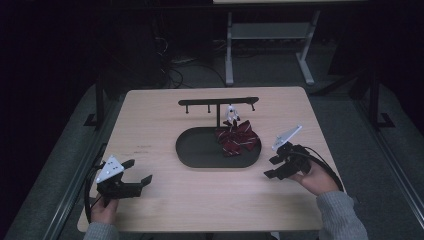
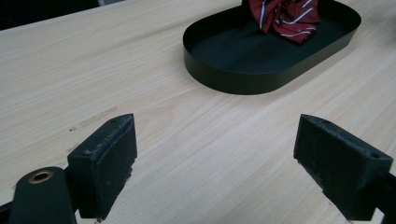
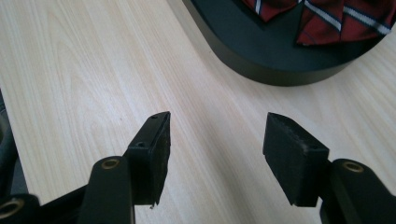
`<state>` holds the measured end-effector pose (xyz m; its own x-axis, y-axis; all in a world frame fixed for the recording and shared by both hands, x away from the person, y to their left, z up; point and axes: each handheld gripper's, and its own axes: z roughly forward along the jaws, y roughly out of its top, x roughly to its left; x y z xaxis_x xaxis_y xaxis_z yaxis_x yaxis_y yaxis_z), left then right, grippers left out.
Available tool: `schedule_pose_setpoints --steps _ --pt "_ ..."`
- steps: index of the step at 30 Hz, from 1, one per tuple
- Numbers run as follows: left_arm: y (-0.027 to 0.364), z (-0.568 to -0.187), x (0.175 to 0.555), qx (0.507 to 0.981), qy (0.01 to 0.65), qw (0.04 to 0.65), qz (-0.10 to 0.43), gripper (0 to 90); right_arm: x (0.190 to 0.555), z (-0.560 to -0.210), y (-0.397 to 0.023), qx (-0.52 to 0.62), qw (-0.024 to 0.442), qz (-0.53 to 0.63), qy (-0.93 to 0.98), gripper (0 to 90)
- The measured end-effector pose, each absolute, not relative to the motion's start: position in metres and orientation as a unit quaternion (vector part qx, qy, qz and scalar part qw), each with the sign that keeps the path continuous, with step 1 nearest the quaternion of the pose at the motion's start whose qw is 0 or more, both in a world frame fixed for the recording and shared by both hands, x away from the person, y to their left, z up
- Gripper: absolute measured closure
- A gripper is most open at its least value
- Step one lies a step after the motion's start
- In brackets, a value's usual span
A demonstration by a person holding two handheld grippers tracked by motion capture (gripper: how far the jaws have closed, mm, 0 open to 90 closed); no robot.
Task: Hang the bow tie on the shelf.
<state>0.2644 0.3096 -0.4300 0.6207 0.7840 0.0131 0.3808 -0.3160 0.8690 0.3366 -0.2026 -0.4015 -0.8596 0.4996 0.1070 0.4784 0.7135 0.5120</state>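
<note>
A red striped bow tie (image 1: 237,139) lies in the right end of a black oval tray (image 1: 200,150) at the table's middle. A black stand rises from the tray's back, with a hooked crossbar (image 1: 218,102), and a small white object (image 1: 231,113) sits by its post. My left gripper (image 1: 140,171) rests open near the front left corner, pointing toward the tray. My right gripper (image 1: 270,167) stands open just right of the tray's front end. In the left gripper view the gripper (image 2: 215,158) is empty, with tray (image 2: 233,74) and bow tie (image 2: 287,16) ahead. The right gripper (image 3: 217,144) is empty too, close to the tray wall (image 3: 261,60) and bow tie (image 3: 336,18).
The light wooden table (image 1: 165,205) has bare room in front of and left of the tray. Beyond its far edge stand a white desk frame (image 1: 230,55) and cables on a dark floor.
</note>
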Motion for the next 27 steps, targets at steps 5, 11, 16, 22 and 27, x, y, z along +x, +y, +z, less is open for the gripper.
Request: schedule_pose_setpoints --steps 5,11,16,22,27 --pt "0.309 -0.43 0.264 0.779 0.374 0.45 0.223 13.0 0.331 -0.405 -0.208 0.265 0.023 0.279 0.923 40.9" --pt "0.308 -0.431 0.264 0.779 0.376 0.452 0.219 13.0 0.321 -0.409 -0.212 0.265 0.026 0.289 0.92 41.3" --pt "0.309 -0.431 0.265 0.784 0.369 0.448 0.22 13.0 0.311 -0.414 -0.214 0.268 0.02 0.295 0.917 41.5" --pt "0.309 -0.431 0.265 0.784 0.369 0.448 0.218 13.0 0.302 -0.42 -0.219 0.27 0.024 0.301 0.914 41.5" --pt "0.308 -0.431 0.265 0.782 0.37 0.452 0.218 13.0 0.296 -0.423 -0.223 0.276 0.027 0.304 0.911 41.4"
